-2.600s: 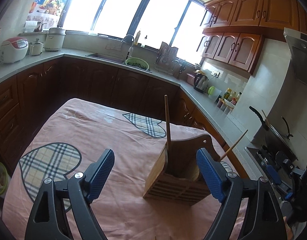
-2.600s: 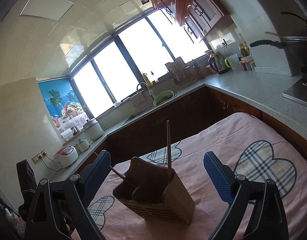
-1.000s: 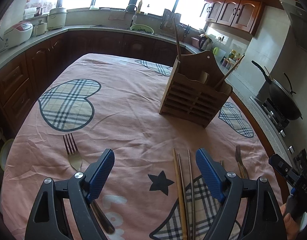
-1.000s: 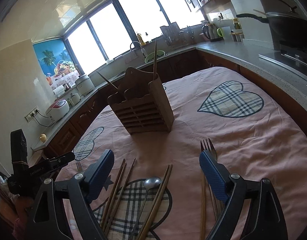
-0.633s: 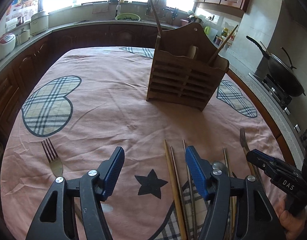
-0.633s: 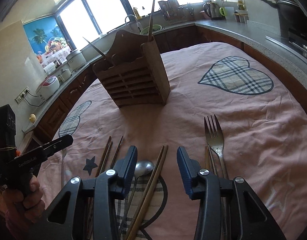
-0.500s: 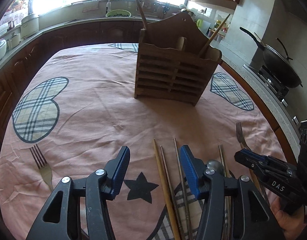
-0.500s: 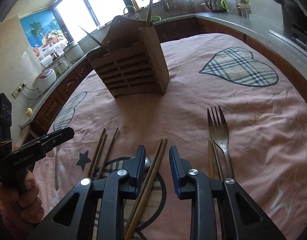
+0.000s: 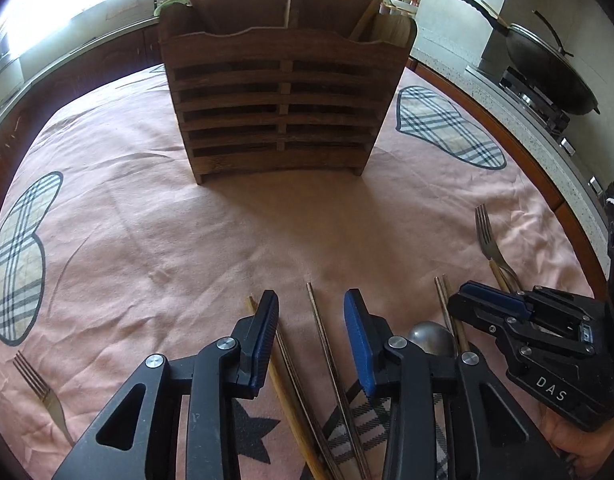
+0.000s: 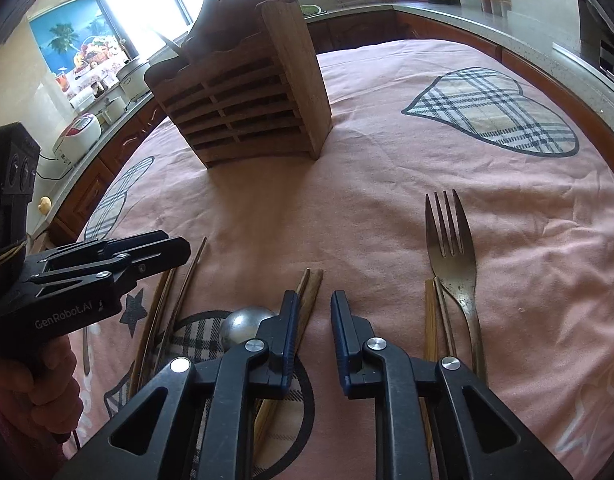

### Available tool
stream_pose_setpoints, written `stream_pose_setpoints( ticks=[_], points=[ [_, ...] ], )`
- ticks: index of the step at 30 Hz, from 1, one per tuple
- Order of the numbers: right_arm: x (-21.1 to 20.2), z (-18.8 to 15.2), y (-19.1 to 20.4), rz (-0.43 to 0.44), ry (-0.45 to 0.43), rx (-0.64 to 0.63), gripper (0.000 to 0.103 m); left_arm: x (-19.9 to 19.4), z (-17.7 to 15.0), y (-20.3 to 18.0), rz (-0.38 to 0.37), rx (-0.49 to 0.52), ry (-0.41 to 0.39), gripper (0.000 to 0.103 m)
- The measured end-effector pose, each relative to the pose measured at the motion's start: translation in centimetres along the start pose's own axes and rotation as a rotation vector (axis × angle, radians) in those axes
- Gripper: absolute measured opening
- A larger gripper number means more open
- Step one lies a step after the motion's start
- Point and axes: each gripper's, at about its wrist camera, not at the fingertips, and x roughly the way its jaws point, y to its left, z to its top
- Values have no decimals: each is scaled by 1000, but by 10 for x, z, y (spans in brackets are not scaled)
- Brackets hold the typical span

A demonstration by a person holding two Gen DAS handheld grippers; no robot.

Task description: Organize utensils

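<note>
Left wrist view: the wooden utensil holder (image 9: 281, 96) stands upright at the top centre of the frame on the pink tablecloth (image 9: 147, 240), slatted front facing the camera, a few sticks already standing in its compartments. That, I judge, is where the loose cutlery is meant to go. At the bottom centre the left gripper (image 9: 311, 336) has just been closing its jaws; they are still partly apart, straddling a dark chopstick (image 9: 327, 360) that lies between the blue pads, with no pad pressing on it that I can see. A paler chopstick (image 9: 283, 396) runs just under the left pad. A spoon (image 9: 431, 336) lies at the lower right, one fork (image 9: 489, 240) at the right edge and another fork (image 9: 39, 392) at the lower left. The right gripper (image 9: 467, 300) enters from the right, its housing marked "DAS".

Right wrist view: the holder (image 10: 243, 96) sits in the upper left of centre, seen from a corner. The right gripper (image 10: 313, 312) has also just been narrowing; its jaws are nearly together, with only cloth in the small gap. A pair of brown chopsticks (image 10: 309, 292) passes beside and beneath its left pad, so it looks set to take them but grips nothing yet. The spoon (image 10: 243, 326) lies just left of it and a tarnished fork (image 10: 451, 248) to the right. The left gripper (image 10: 163, 252), at the left edge, reads "GenRobot.AI".
</note>
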Motion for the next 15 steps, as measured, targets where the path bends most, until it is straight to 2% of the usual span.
stream_pose_setpoints(
  ticks=[3,8,12,15],
  points=[
    [1,2,1,-13,15,-24,12,15,4,-4,11,30,49,27],
    [7,7,9,-44,44,-78,13,23,9,-11,28,75,50,24],
    [11,11,8,-34,42,-92,10,27,11,-12,29,73,46,7],
    [11,11,8,-34,47,-116,10,26,8,-12,22,64,38,7]
  ],
)
